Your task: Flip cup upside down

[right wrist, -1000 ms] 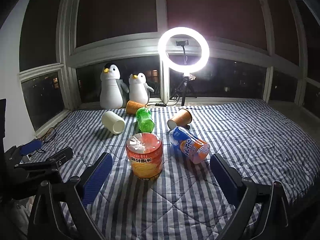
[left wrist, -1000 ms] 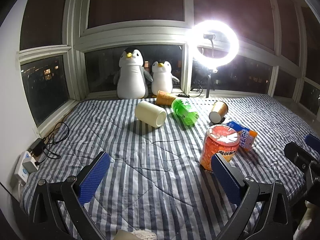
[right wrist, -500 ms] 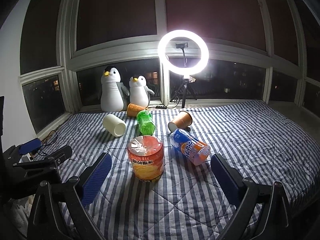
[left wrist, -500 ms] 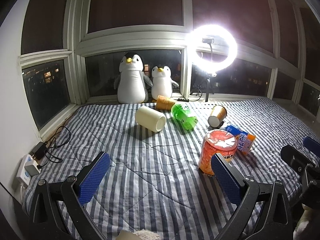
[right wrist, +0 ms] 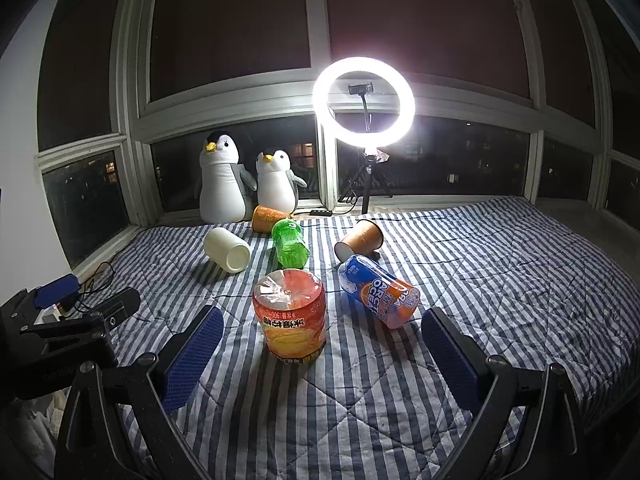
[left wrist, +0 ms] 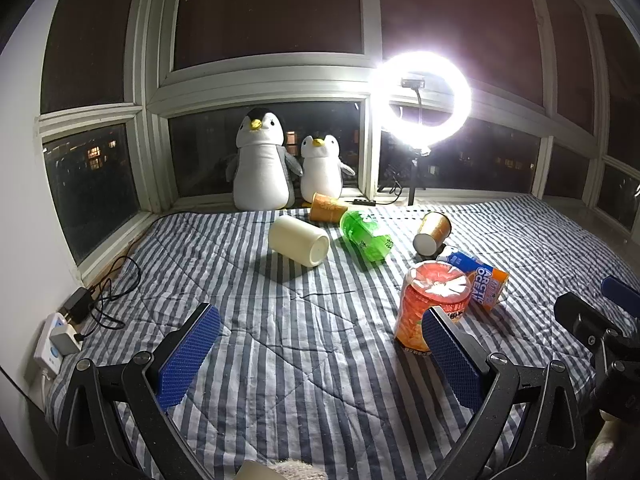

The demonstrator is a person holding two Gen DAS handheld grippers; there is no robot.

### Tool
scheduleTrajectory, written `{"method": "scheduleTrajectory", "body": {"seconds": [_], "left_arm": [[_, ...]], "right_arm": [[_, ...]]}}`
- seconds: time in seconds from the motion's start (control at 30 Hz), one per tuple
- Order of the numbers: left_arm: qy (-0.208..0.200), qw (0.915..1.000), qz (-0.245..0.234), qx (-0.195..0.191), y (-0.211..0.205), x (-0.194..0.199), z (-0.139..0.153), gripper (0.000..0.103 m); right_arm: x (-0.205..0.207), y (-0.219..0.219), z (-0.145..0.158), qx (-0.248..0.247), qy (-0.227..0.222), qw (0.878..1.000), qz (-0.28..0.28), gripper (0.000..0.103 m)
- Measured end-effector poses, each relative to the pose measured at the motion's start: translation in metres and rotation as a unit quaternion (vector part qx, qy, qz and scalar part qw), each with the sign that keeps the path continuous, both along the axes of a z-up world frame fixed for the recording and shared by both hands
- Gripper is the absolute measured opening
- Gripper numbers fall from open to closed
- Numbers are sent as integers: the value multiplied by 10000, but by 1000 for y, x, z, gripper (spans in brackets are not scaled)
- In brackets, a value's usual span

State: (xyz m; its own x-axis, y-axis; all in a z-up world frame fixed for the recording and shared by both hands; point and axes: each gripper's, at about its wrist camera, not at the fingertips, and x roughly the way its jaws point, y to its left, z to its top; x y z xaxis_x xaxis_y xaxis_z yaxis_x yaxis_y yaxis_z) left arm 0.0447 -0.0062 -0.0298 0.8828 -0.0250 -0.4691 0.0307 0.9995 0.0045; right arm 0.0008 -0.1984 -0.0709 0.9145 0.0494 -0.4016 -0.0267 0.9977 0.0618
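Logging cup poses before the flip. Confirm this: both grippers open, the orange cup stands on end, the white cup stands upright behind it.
Not quite: the white cup lies on its side, as the right wrist view shows. Both grippers, left gripper and right gripper, are open, and the orange cup stands on end.

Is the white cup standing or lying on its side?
Lying on its side: the white cup rests lengthwise on the striped blanket, one round end facing the camera.

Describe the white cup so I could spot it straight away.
Start at the two penguins by the window, then come forward onto the striped quilt. The white cup lies on its side just in front of the bigger one, left of the green cup. It alone is plain, with no print.
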Motion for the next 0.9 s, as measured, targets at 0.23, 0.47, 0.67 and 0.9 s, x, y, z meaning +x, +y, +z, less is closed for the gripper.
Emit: {"method": "scheduleTrajectory", "body": {"seconds": [0.23, 0.47, 0.67, 0.9], "left_arm": [[-13, 10000, -11, 1, -1, 0, 1, 102], [-17, 10000, -9, 3, -1, 0, 1, 102], [-17, 10000, -16, -8, -1, 0, 3, 102], [-19, 10000, -22, -3, -1, 1, 4, 102]], "right_arm": [[0, -1, 0, 14, 2, 10000, -5, 98], [0, -3, 1, 30, -7, 10000, -22, 98], [0, -3, 0, 33, 9, 10000, -20, 98], [0, -3, 0, 33, 12, 10000, -20, 98]]}}
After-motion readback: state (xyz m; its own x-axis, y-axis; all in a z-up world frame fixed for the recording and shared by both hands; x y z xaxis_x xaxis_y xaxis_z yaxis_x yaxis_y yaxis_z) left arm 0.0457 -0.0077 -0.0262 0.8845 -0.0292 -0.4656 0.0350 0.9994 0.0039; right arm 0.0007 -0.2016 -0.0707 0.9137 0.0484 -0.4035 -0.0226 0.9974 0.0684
